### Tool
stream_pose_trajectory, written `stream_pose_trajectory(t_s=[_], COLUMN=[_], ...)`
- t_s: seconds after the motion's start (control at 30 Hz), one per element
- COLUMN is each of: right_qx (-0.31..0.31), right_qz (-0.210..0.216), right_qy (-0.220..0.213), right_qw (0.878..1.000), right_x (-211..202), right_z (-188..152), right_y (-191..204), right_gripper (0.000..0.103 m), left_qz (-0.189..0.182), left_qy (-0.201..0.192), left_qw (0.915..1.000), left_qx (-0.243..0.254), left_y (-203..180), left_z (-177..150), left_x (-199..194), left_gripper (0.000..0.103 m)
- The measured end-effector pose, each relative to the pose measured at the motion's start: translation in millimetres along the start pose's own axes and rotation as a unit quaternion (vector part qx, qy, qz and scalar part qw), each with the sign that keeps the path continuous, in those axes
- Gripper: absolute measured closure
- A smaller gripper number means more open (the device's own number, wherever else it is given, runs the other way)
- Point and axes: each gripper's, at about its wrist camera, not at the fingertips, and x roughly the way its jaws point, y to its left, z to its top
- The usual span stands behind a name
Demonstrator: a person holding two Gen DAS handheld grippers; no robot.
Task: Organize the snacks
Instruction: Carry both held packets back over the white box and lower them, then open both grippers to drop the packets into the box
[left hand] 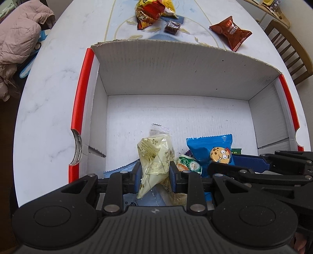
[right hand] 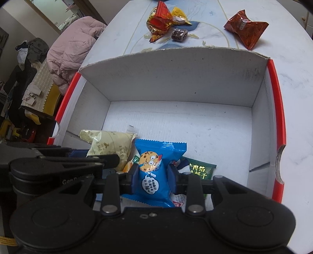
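Table (left hand: 49, 93): white marbled top with a pale blue printed centre. It carries the box and several loose snacks.

Box (left hand: 176, 64): open cardboard carton, white inside, red along both side rims, standing on the near part of the table. Its far flap stands upright. Most of the floor is bare; the snacks lie together at the near end.

Coat (left hand: 19, 37): pink padded garment, heaped off the table's left edge.

Chair (left hand: 289, 48): wooden, just beyond the table's right edge.

Left gripper (left hand: 155, 173): pointing steeply down into the box, jaws narrow and pressed on the cream packet (left hand: 154, 156). The packet stands nearly upright between the blue pads, its clear crimped end uppermost.

Right gripper (right hand: 151, 175): just beside the left one, also angled down into the box, jaws narrow and clamped on the blue cookie packet (right hand: 154, 172). The cartoon cookie face on it shows above the pads.

Other contents of the box: a green packet (right hand: 199, 170) with yellow lettering lies flat to the right of the blue one. A small white-and-green packet (left hand: 188, 164) sits between the two held packets.

Outside the box, beyond the far flap: a brown Oreo packet (left hand: 230, 31) to the right. A red-and-yellow pile (left hand: 154, 11) of wrappers lies at the centre. A small dark wrapped block (left hand: 172, 26) lies just beside that pile.
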Motion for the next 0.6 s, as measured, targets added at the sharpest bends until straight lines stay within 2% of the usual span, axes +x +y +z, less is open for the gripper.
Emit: stream_pose_trajectory(t_s=[0.23,0.4,0.5,0.6], right_qx=[0.009,0.012,0.015,0.017], right_qz=[0.008,0.009,0.012,0.014], right_qy=[-0.003,-0.012,-0.018,-0.025], right_qw=[1.000,1.000,1.000,0.999], right_x=[-6,-16,-22,-28], right_z=[0,-1,-2,-3], right_y=[-1,2,3,4], right_gripper=[0.068,0.061,0.060,0.058], left_qz=[-0.005,-0.015,-0.023,-0.030], left_qy=[-0.010,-0.021,-0.031,-0.042], left_qw=[0.9999,0.9997,0.9992,0.9987], left_qx=[-0.004,-0.002,-0.004,-0.003], left_y=[4,6,7,7], left_z=[-1,-3,-5,-8], left_x=[-10,-21,-30,-38], left_gripper=[0.074,0.072,0.057,0.054])
